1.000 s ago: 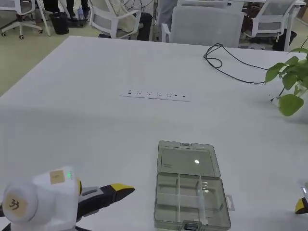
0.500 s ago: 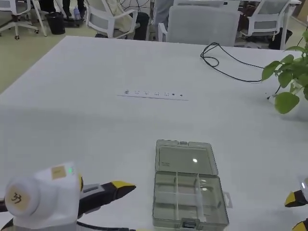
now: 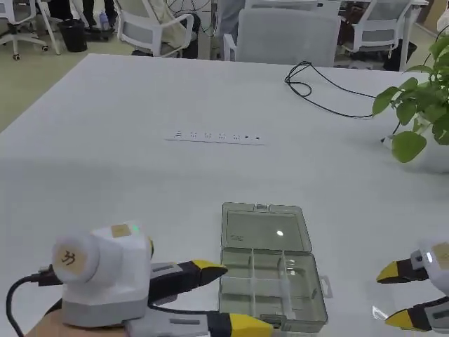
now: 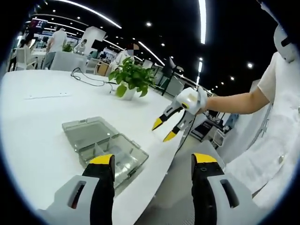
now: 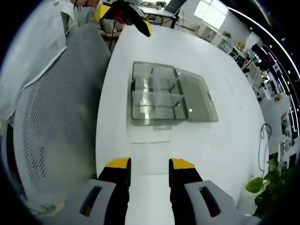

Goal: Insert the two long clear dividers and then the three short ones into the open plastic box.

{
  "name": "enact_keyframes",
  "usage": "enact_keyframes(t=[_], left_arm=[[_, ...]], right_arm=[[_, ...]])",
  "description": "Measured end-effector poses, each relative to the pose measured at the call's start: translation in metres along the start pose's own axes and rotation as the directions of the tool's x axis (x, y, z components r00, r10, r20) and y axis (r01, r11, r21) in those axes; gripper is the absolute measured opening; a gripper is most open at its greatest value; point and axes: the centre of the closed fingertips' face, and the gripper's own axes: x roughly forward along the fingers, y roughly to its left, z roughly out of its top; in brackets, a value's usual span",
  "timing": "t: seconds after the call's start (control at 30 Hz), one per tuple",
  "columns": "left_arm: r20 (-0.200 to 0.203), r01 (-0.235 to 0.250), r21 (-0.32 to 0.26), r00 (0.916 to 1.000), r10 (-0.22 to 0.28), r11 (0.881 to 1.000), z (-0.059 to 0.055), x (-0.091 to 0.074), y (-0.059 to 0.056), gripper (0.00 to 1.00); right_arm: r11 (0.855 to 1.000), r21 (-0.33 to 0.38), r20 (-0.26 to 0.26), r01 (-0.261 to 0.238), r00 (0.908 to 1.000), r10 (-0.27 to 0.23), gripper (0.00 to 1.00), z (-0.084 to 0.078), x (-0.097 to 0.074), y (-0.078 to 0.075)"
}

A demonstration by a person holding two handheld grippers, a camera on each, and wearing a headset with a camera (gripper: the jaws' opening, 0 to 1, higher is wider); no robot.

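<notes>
The clear plastic box (image 3: 270,281) lies near the table's front edge with its lid (image 3: 263,228) folded flat behind it. Clear dividers stand inside and split it into several compartments. My left gripper (image 3: 231,298) is open just left of the box, one yellow tip almost at its left wall. My right gripper (image 3: 387,298) is open to the right of the box, a short way off. From the right gripper view, a clear divider strip (image 5: 150,140) lies flat on the table between my right gripper (image 5: 149,164) and the box (image 5: 157,91). In the left gripper view, my left gripper (image 4: 152,161) stands wide open, the box (image 4: 105,145) ahead.
A flush socket strip (image 3: 214,137) sits mid-table. A black cable (image 3: 323,88) loops at the far right, beside a green plant (image 3: 414,112). White chairs (image 3: 280,35) line the far edge. A mesh chair back (image 5: 61,117) stands close by the table's front edge (image 5: 101,117).
Both grippers have closed in on the box: the left one moved right until its tip neared the left wall, and the right one came in from the right edge.
</notes>
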Motion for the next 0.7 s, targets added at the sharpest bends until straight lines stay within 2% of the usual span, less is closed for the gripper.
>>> enact_keyframes(t=[0.1, 0.17, 0.3, 0.37, 0.43, 0.47, 0.7], left_arm=[[0.002, 0.024, -0.082, 0.9997, -0.024, 0.996, 0.003, 0.013, -0.007, 0.63], [0.0, 0.031, -0.08, 0.9995, -0.031, 0.996, 0.004, 0.022, -0.011, 0.61], [-0.019, 0.065, -0.114, 0.9976, -0.067, 0.991, 0.005, 0.04, -0.022, 0.57], [-0.035, 0.06, -0.133, 0.9973, -0.065, 0.989, 0.004, 0.046, -0.023, 0.54], [-0.032, 0.068, -0.145, 0.9968, -0.074, 0.987, 0.006, 0.052, -0.025, 0.51], [-0.036, 0.067, -0.17, 0.9966, -0.074, 0.983, 0.006, 0.055, -0.026, 0.49], [-0.053, 0.033, -0.226, 0.9975, -0.046, 0.974, 0.004, 0.067, -0.02, 0.33]], right_arm=[[1.0, -0.007, 0.02, 0.011, 0.9997, -0.011, 0.33, 0.016, -0.003, 0.002], [1.0, -0.014, 0.035, 0.02, 0.9992, -0.019, 0.33, 0.027, -0.005, 0.002], [0.999, -0.028, 0.052, 0.032, 0.9982, -0.031, 0.33, 0.045, -0.009, 0.003], [0.999, -0.03, 0.06, 0.036, 0.9976, -0.035, 0.33, 0.052, -0.011, 0.003], [0.999, -0.031, 0.067, 0.042, 0.9969, -0.04, 0.33, 0.059, -0.014, 0.004], [0.998, -0.033, 0.071, 0.044, 0.9966, -0.042, 0.33, 0.062, -0.015, 0.005], [0.997, -0.044, 0.095, 0.059, 0.994, -0.054, 0.33, 0.082, -0.023, 0.009]])
